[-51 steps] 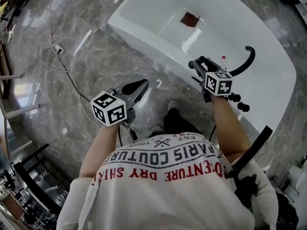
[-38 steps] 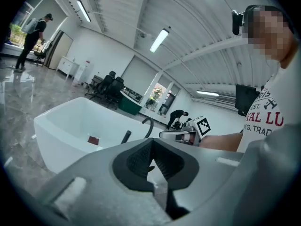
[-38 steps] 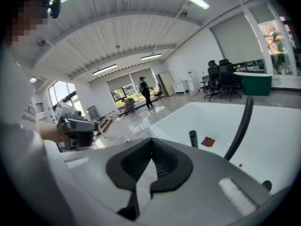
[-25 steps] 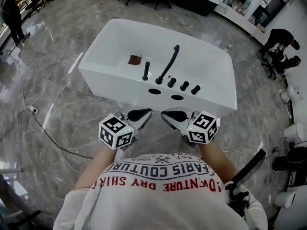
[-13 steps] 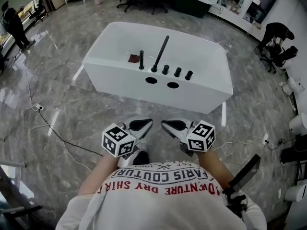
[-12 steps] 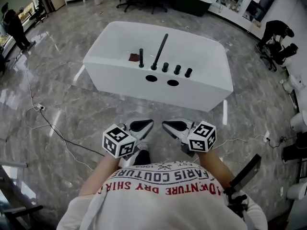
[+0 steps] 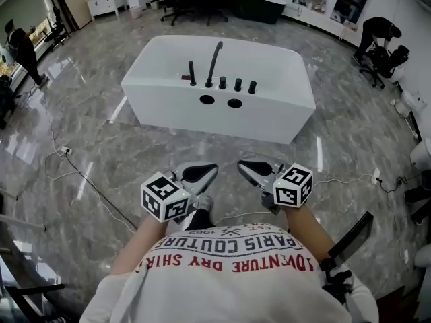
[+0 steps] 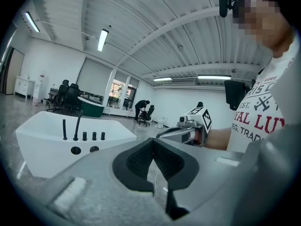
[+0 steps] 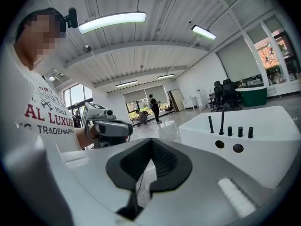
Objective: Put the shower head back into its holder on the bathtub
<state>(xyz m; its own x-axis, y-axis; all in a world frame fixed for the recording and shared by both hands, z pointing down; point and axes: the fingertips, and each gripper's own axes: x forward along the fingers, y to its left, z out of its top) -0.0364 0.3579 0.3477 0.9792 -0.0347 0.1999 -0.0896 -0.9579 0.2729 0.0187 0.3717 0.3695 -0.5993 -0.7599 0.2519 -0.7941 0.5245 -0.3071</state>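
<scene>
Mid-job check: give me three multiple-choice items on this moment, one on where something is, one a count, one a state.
1. Where is the bathtub relative to the left tool and right tool?
A. Directly beneath them
B. Ahead, across the floor
C. Behind the person

2. How many short black knobs stand right of the spout?
A. One
B. Five
C. Three

3. How do the tools' jaws stand?
A. Shut, nothing between them
B. Wide open
C. Clamped on the shower head

Answers: 1 B, floor shows between tools and bathtub; 2 C, three stand in a row; 3 A, both gripper views show the pads together and empty.
</scene>
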